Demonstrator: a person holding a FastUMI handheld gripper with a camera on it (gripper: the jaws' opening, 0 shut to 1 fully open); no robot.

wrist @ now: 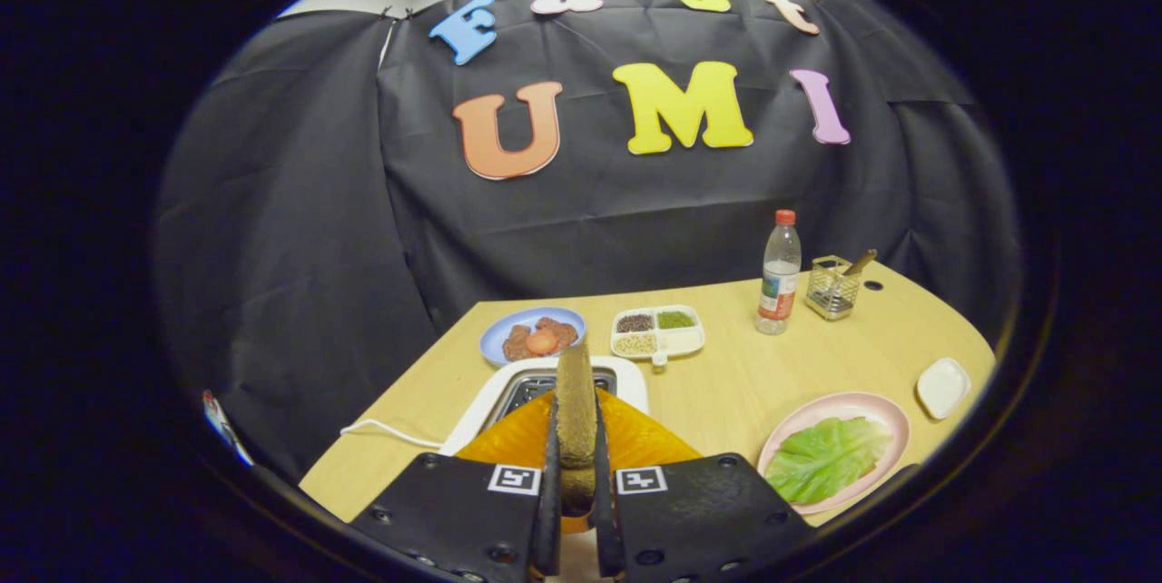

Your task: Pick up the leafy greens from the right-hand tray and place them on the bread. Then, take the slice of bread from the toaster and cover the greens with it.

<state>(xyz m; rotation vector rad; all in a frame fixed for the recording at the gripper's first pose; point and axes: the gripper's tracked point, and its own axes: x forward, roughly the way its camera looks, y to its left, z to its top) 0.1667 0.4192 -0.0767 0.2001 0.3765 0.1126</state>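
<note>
**Desk:** How does the gripper sit in the frame?

**Photographer:** Level and pointed straight ahead across the wooden table toward the black cloth wall. Its two fingers rise from the near edge, side by side.

**Desk:** And the jaws?

**Photographer:** Nearly closed, with a thin gap. A slice of bread stands on edge between them, upright and seen edge-on, pressed by both fingers. Its top pokes out beyond the fingertips.

**Desk:** What lies under it?

**Photographer:** An orange plate just below and behind the fingers. Beyond that, the white toaster, its slots partly hidden by the held slice. A white cord trails from it toward the left.

**Desk:** Where are the greens?

**Photographer:** A leaf of lettuce lies flat on a pink plate, to the right of the fingers, well apart from them. A small white dish sits just beyond that plate.

**Desk:** Anything farther back?

**Photographer:** A blue plate with brown pieces and something red-orange, beside a white divided tray of grains and seeds. To the right stand a clear bottle with a red cap and a wire holder with a wooden handle sticking out. Whether anything lies on the orange plate, I cannot tell; the gripper covers its middle.
</note>
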